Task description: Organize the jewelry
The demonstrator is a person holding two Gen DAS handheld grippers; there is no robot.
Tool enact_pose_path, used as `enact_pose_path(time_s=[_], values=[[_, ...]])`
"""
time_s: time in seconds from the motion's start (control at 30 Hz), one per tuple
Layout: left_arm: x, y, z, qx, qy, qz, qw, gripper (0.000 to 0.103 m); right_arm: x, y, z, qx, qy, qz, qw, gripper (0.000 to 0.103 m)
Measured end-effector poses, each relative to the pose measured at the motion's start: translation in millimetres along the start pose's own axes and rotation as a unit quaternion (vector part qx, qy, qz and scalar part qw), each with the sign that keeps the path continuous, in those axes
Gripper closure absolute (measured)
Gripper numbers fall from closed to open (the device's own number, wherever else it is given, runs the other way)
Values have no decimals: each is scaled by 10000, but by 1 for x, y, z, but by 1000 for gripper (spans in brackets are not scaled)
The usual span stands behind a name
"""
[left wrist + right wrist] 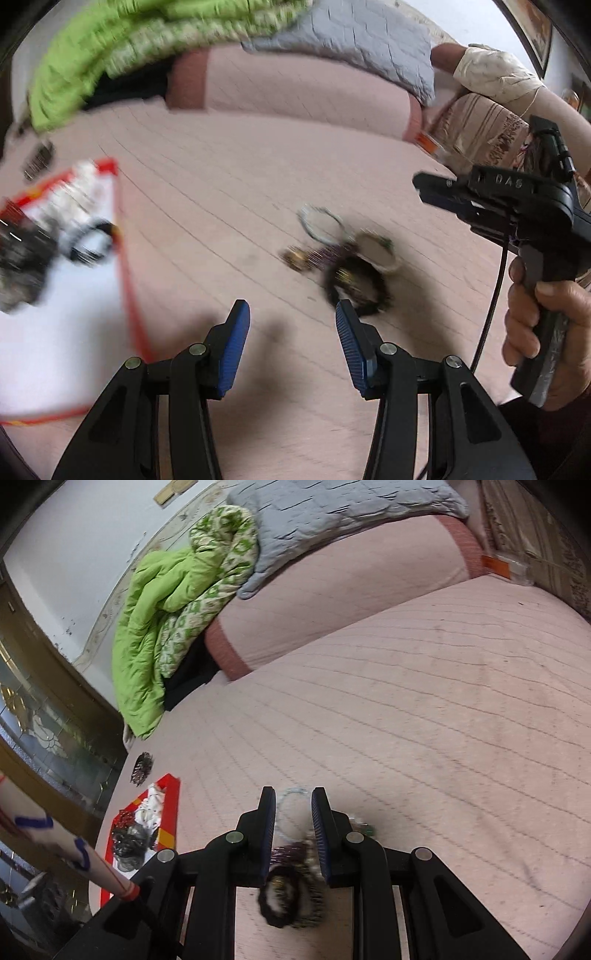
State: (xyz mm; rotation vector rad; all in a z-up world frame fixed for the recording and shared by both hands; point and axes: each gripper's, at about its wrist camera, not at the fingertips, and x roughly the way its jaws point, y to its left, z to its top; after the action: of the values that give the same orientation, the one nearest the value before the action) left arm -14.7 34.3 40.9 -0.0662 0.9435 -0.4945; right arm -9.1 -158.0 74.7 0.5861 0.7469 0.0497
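A small heap of jewelry lies on the pink bed cover: a black beaded bracelet (356, 282), a clear bangle (320, 222), a purple beaded piece (327, 254). My left gripper (291, 321) is open and empty, just short of the heap. My right gripper (293, 812) is partly open above the heap, with the clear bangle (291, 805) and the black bracelet (284, 893) showing between its fingers; nothing looks clamped. A red-edged white tray (66, 317) at the left holds several jewelry pieces. It also shows in the right wrist view (170, 812).
A green quilt (173, 602) and a grey blanket (332, 520) are piled at the far side over a pink bolster (332, 602). A dark hair piece (142, 768) lies beyond the tray. The right hand and its gripper body (517, 206) are at the right.
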Motion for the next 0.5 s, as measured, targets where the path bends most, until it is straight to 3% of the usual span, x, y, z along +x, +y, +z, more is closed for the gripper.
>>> enact_pose_path(time_s=[0.1,0.27,0.5], values=[[18,-7,-1,-248,215,-237,9992,56,-3,-10,3,83,-15,-27,10000,81],[36,-15,6,-397,306,-303,9983,56,-4,-17,7,124,10,21,9999,81],[57,-21,15,-304,435,44,9986,56,-4,-16,8,118,-4,117,9999,81]])
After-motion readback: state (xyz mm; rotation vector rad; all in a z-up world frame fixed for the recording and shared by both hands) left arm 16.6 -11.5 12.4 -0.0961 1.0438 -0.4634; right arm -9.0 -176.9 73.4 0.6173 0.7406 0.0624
